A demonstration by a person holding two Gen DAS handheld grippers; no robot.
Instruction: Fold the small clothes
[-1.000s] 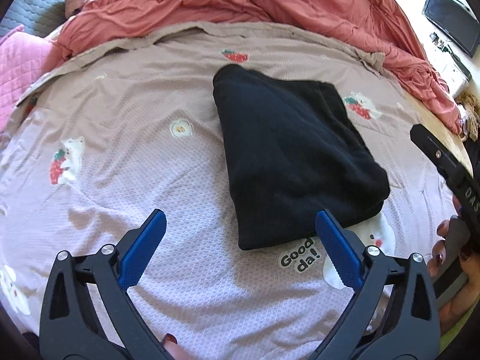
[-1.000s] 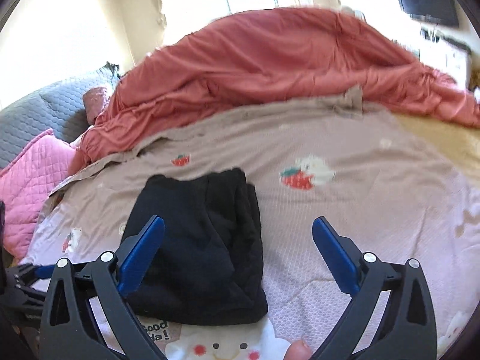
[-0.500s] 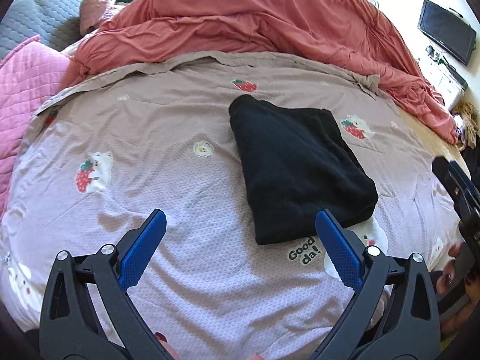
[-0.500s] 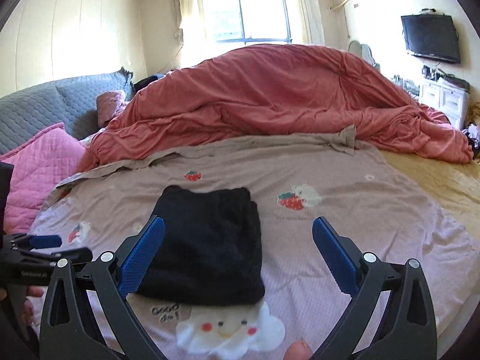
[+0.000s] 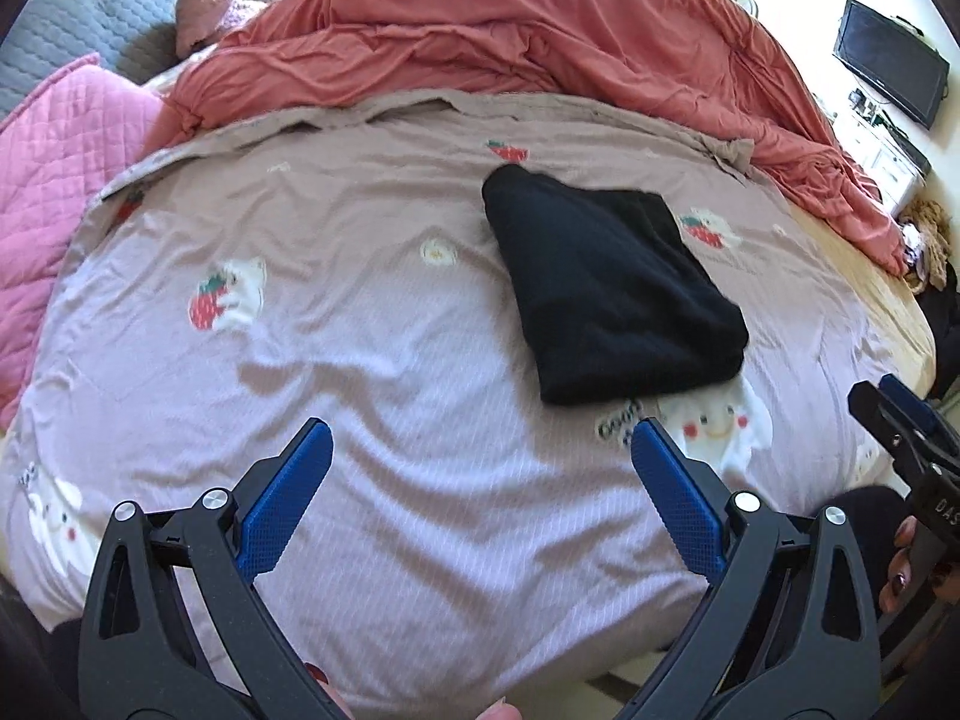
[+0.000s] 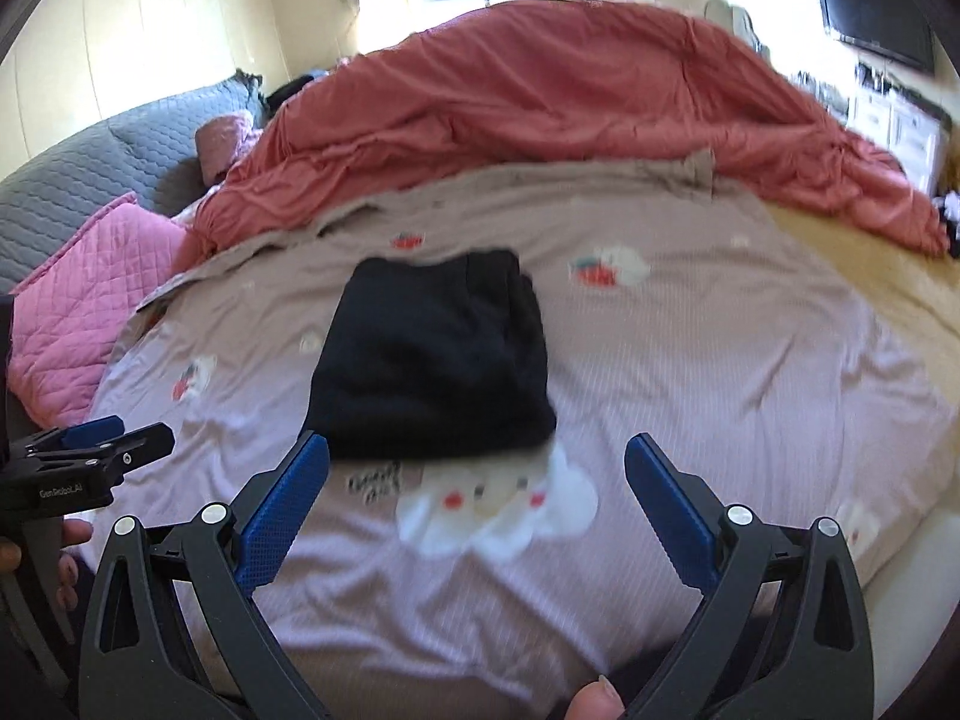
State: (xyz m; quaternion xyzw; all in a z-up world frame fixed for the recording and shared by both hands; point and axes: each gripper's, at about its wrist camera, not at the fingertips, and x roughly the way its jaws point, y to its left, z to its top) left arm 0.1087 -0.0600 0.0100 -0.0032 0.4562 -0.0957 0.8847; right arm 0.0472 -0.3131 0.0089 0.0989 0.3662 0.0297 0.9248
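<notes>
I have both grippers held off the near edge of the bed (image 5: 420, 540), above the sheet. The left gripper (image 5: 480, 480) has its blue fingers (image 5: 288, 504) spread wide with nothing between them, and the right gripper (image 6: 477, 480) is spread the same way, also empty. The folded black garment (image 5: 606, 294) lies flat on the strawberry-print sheet, ahead and to the right in the left wrist view, ahead and slightly left in the right wrist view (image 6: 432, 360); neither gripper touches it. Its near edge sits just beyond the cloud-face print (image 6: 498, 504).

I see wide open sheet to the left of the garment and between it and me. To the right the sheet ends and a yellow bed surface (image 6: 888, 276) shows up to the bed's edge. Behind the garment a heaped red duvet (image 5: 510, 42) closes off the far side. A pink quilted pillow (image 5: 54, 168) and a grey quilted headboard (image 6: 90, 180) bound the left. A dark screen (image 5: 888, 78) hangs on the far right wall.
</notes>
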